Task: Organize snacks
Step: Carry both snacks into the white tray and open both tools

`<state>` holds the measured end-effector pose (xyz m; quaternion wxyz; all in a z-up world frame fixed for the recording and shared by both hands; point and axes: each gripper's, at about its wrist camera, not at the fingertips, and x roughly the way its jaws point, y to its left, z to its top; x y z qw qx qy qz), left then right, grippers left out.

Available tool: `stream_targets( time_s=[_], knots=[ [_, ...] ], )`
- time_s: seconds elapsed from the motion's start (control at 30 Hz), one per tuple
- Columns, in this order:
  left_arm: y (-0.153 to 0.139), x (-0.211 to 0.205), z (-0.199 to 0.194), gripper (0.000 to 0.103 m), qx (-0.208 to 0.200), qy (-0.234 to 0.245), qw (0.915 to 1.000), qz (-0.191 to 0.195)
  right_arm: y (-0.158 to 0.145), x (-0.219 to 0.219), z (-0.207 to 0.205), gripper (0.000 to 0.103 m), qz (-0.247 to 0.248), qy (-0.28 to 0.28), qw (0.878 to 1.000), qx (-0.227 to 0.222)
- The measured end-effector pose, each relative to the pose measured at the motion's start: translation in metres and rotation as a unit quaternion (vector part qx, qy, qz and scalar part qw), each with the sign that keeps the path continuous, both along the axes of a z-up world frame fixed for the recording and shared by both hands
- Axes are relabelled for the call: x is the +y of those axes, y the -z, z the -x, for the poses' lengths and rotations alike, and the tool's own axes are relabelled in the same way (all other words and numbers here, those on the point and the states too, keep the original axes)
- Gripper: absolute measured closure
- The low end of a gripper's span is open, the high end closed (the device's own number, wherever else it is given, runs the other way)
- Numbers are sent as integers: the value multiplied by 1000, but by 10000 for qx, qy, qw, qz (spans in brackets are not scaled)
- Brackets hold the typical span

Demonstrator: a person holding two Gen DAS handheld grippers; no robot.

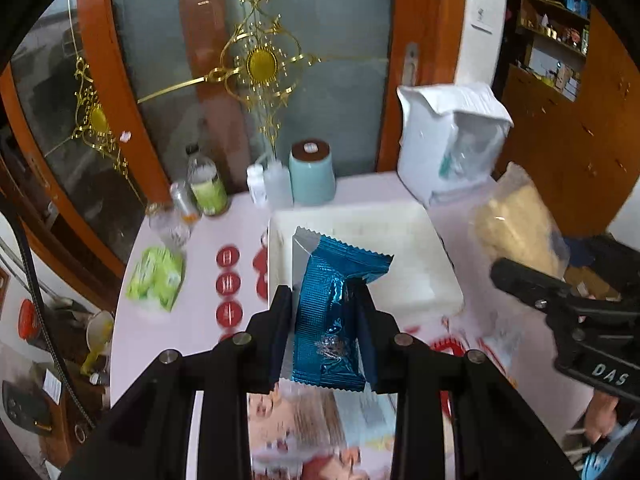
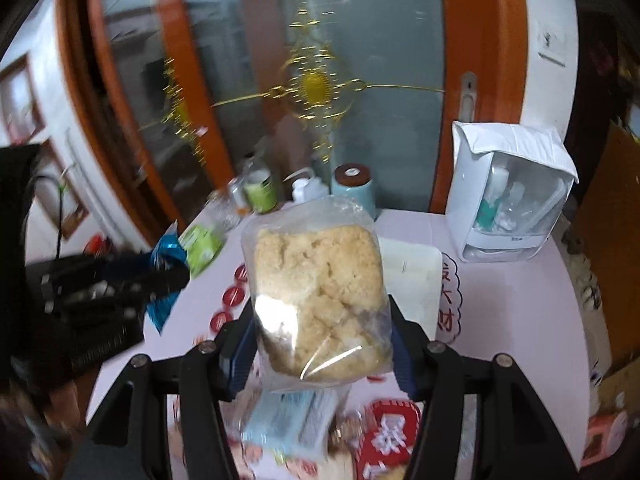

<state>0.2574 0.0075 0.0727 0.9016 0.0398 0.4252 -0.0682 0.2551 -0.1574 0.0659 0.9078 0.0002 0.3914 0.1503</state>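
Gripping a blue snack packet (image 1: 332, 312) in left claw (image 1: 325, 304), right claw (image 2: 320, 320) clamped on clear bag of crumbly snacks (image 2: 316, 280)

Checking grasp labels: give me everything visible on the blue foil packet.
The blue foil packet is a shiny ribbed metallic wrapper with serrated end seals and a silvery inside showing where its top end folds over. It looks sealed and creased at the middle. It stands roughly upright, clamped at its lower half by the left gripper, lifted clear of the table in front of the white tray. Only the gripper's pads touch it.
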Motion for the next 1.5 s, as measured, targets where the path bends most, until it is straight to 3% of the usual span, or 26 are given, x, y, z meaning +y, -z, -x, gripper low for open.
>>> stream_targets(
  time_s=[0.1,0.27,0.5,0.53,0.57,0.63,0.67,0.77,1.0,1.27,1.5],
  knots=[
    [13,-8,-35,73,20,-12,10000,-55,20,7,-37,45,63,281,9995,154],
    [59,-16,-85,73,339,-69,9993,-109,81,10,-92,45,175,625,9943,849],
    [128,-26,-126,71,701,-88,9969,-353,143,2,-123,44,203,951,9844,1464],
    [136,-26,-129,61,747,-110,9965,-353,151,0,-126,44,199,1008,9828,1534],
    [144,-27,-134,39,836,-121,9959,-339,161,-4,-130,43,211,1104,9798,1652],
    [157,-24,-139,16,900,-249,9949,-378,174,-9,-133,43,284,1269,9748,1813],
    [161,-22,-141,13,898,-227,9952,-323,179,-13,-133,43,215,1265,9755,1785],
    [171,-20,-142,13,950,-238,9945,-366,181,-19,-129,35,182,1286,9783,1612],
    [169,-25,-127,13,842,-128,9943,-646,176,-25,-119,35,89,1273,9793,1569],
    [149,-30,-99,13,749,-4,9953,-616,157,-30,-95,35,-102,1279,9822,1370],
    [119,-20,-57,13,602,-51,9979,-253,125,-38,-52,35,-233,1189,9876,994]
  ],
)
